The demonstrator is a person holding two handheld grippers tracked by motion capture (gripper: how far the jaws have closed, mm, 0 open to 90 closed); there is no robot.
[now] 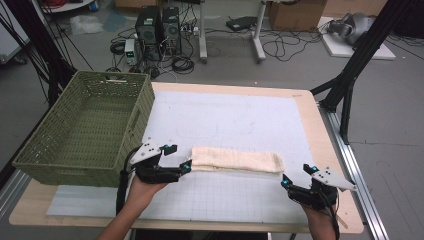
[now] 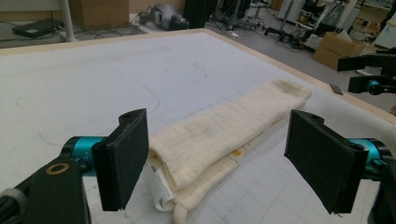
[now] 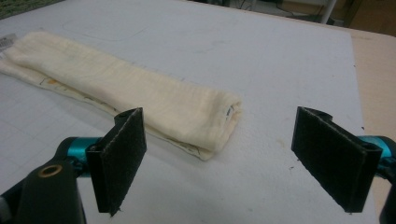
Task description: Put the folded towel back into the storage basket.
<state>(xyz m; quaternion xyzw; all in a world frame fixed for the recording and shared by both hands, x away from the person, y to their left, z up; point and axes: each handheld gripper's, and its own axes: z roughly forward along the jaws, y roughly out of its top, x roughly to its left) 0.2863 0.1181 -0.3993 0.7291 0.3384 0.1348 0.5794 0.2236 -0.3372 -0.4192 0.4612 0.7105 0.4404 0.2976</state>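
Note:
A cream towel [image 1: 235,161], folded into a long narrow strip, lies flat on the white grid mat [image 1: 240,115] near the table's front. My left gripper [image 1: 180,157] is open at the towel's left end. In the left gripper view the towel [image 2: 224,126] runs away between the wide-apart pads [image 2: 123,158], and a white label shows at its near end. My right gripper [image 1: 297,175] is open just right of and in front of the towel's right end. In the right gripper view the folded end [image 3: 205,121] lies ahead of the jaws, closer to the left pad [image 3: 119,158]. Neither gripper holds anything.
A large green woven basket [image 1: 142,115] stands at the table's left, close behind my left hand. The wooden table edge [image 1: 330,150] runs along the right. Black frame legs, computers and cables stand on the floor beyond the table.

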